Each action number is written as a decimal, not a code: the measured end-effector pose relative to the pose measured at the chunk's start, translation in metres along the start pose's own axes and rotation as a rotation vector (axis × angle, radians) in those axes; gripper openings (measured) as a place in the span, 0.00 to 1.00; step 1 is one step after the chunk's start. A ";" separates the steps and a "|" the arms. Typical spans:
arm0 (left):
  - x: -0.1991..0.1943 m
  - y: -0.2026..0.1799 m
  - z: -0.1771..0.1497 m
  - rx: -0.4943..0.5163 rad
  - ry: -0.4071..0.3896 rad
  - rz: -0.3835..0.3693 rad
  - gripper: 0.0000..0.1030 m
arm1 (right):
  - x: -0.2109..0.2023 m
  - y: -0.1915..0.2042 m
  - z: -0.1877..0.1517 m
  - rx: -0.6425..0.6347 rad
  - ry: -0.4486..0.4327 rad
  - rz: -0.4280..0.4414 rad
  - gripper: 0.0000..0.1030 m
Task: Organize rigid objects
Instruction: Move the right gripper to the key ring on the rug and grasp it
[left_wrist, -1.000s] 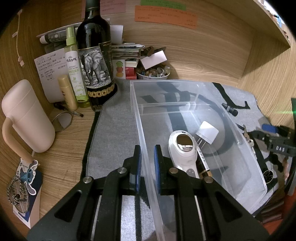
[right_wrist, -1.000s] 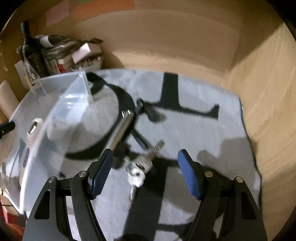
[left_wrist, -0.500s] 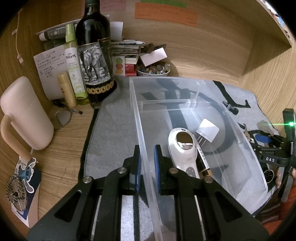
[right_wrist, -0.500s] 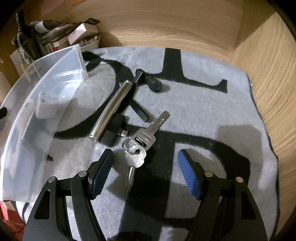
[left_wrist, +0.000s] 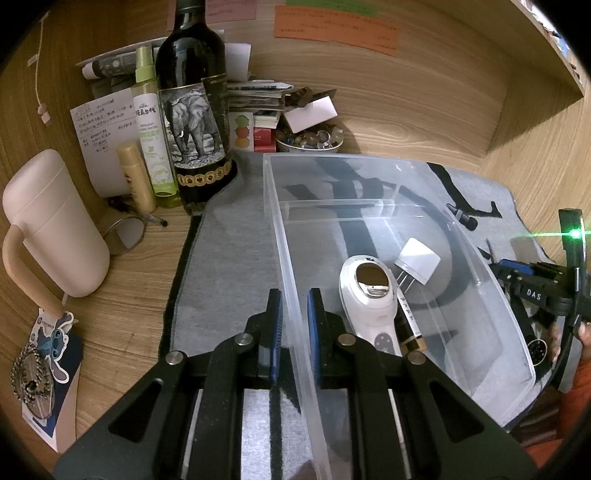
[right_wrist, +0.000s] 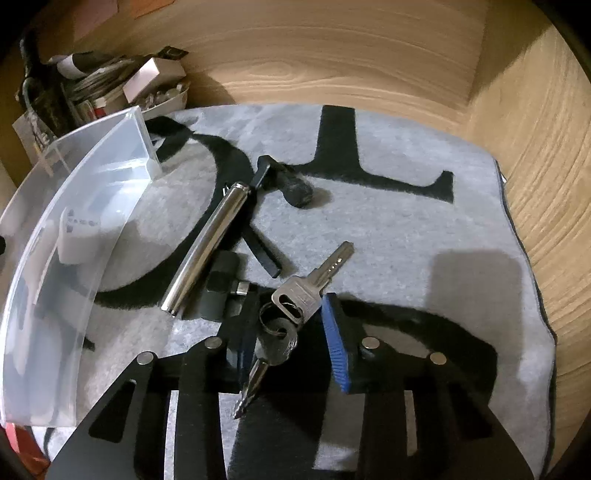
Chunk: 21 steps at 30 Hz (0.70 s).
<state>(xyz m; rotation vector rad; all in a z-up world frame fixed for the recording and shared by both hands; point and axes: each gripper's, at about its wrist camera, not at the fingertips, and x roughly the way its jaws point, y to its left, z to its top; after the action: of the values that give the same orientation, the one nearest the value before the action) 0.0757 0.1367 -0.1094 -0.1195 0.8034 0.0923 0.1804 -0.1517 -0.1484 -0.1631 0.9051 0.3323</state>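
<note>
My left gripper (left_wrist: 294, 325) is shut on the near left wall of a clear plastic bin (left_wrist: 280, 236). Inside the bin lie a white handheld device (left_wrist: 365, 295), a white plug adapter (left_wrist: 417, 260) and a slim tube (left_wrist: 408, 317). My right gripper (right_wrist: 288, 332) is partly closed around a bunch of keys (right_wrist: 295, 299) lying on the grey mat (right_wrist: 406, 229); the pads stand either side of the keys with a gap. Beside the keys lie a chrome cylinder (right_wrist: 207, 247), a small dark adapter (right_wrist: 221, 288) and a black tool (right_wrist: 295, 188). The bin's right wall (right_wrist: 74, 236) shows at the left.
A wine bottle (left_wrist: 192, 110), spray bottle (left_wrist: 151, 125), small tube (left_wrist: 136, 177), pink mug (left_wrist: 48, 225), papers and a bowl of trinkets (left_wrist: 310, 140) crowd the back left. Wooden walls enclose the desk. The right gripper's body (left_wrist: 539, 291) shows at the bin's right side.
My right gripper has moved down and forward over the keys and its jaws have narrowed around them. My left gripper has kept its hold on the bin wall.
</note>
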 end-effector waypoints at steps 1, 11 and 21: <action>0.000 0.000 0.000 -0.001 0.000 0.000 0.13 | -0.001 -0.001 0.000 0.003 -0.003 -0.005 0.21; -0.001 0.000 0.000 0.003 -0.001 0.000 0.13 | -0.019 -0.005 0.003 0.028 -0.058 0.013 0.21; -0.001 0.000 0.001 0.005 -0.005 0.001 0.13 | -0.058 0.002 0.017 0.012 -0.171 0.023 0.21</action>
<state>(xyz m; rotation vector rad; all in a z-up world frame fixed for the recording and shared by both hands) 0.0758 0.1364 -0.1081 -0.1138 0.7987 0.0912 0.1592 -0.1576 -0.0927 -0.1114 0.7400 0.3566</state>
